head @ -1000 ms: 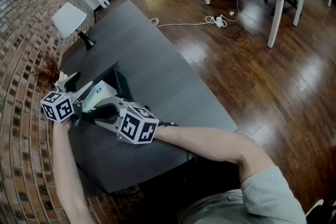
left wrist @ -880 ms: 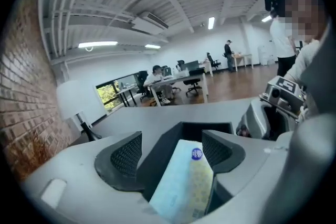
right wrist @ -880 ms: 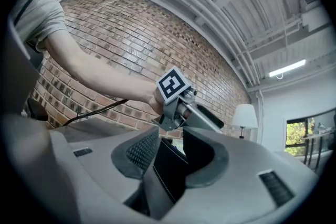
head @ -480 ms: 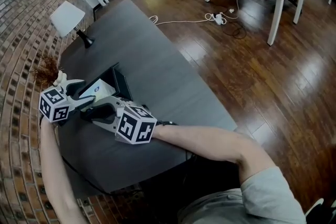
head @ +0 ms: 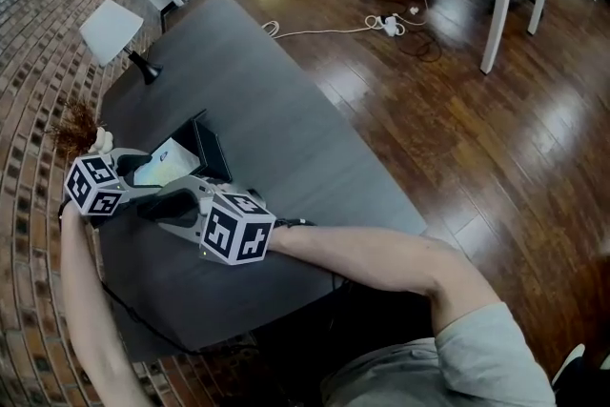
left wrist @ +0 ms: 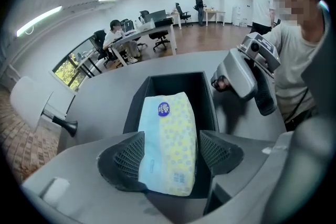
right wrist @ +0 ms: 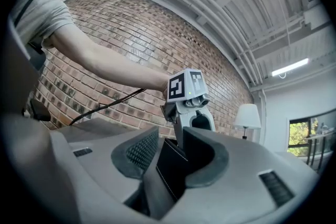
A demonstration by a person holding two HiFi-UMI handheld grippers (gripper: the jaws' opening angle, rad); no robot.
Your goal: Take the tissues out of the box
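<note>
Item 1: blue-and-yellow wrapped tissue pack (left wrist: 168,134), leaning from black rectangular box (left wrist: 202,93) as before; left gripper (left wrist: 171,155) jaws opening around it, right gripper (right wrist: 170,157) clamping box wall; we expect regripping.

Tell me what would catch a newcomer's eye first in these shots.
The blue-and-yellow tissue pack stands out, lying between the left gripper's opening jaws over the open black box on the dark table. The right gripper clamps the box's wall, and a white lamp stands at the table's far corner.
</note>
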